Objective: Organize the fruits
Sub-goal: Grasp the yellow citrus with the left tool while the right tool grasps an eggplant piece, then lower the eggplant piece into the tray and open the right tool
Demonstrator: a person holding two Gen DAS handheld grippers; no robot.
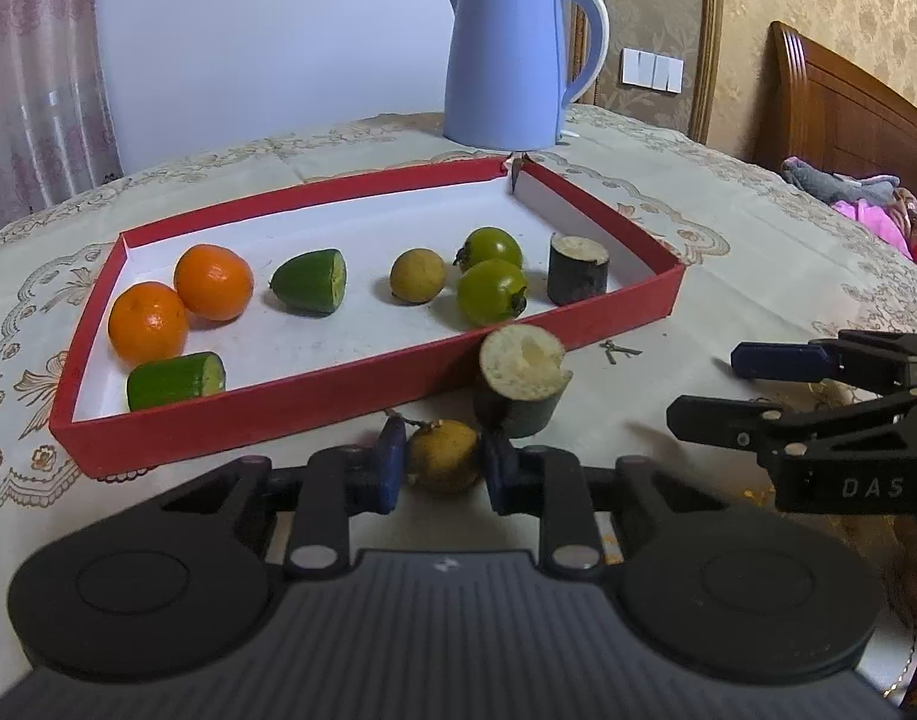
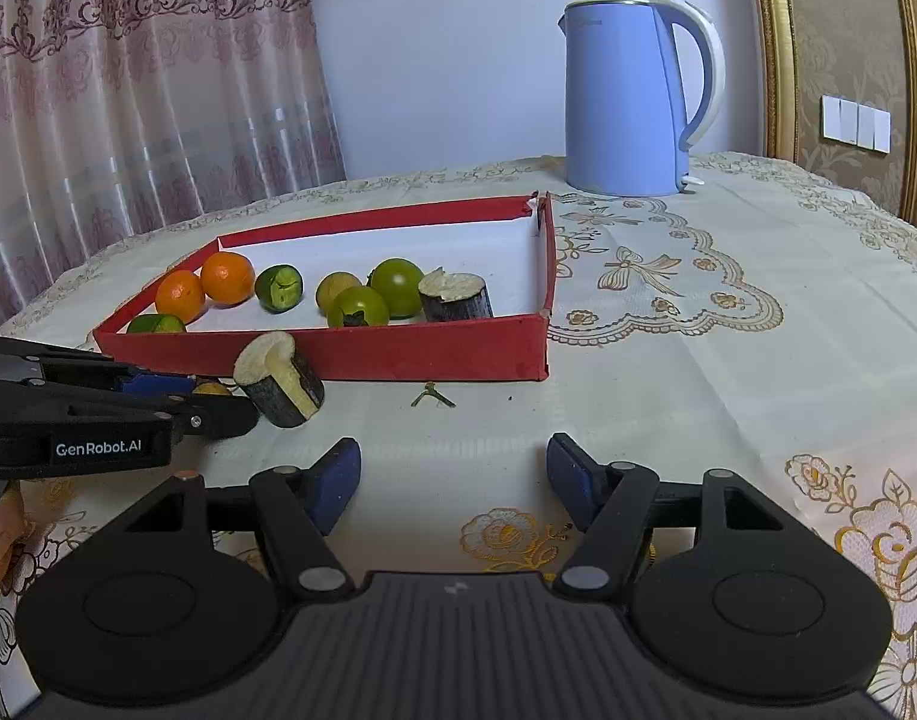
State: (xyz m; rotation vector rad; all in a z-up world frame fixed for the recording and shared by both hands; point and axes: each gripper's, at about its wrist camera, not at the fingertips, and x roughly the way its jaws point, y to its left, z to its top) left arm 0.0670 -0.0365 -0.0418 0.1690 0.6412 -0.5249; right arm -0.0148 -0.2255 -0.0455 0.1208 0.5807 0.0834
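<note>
Yellow-brown fruit [image 1: 443, 457] outside red tray [image 1: 362, 384] is clamped by left gripper [image 1: 440, 468]; lift into tray judged next; right gripper [image 2: 452, 480] held half-open, empty

We see a red tray [image 1: 338, 408] lined white, two orange mandarins [image 1: 182, 300], green tomatoes [image 1: 491, 282], a pale blue kettle [image 1: 506, 60] and a cream floral-patterned tablecloth [image 2: 728, 372]

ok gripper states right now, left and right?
Left gripper: closed on the small yellow-brown fruit, on the table in front of the red tray.
Right gripper: open, empty.
</note>
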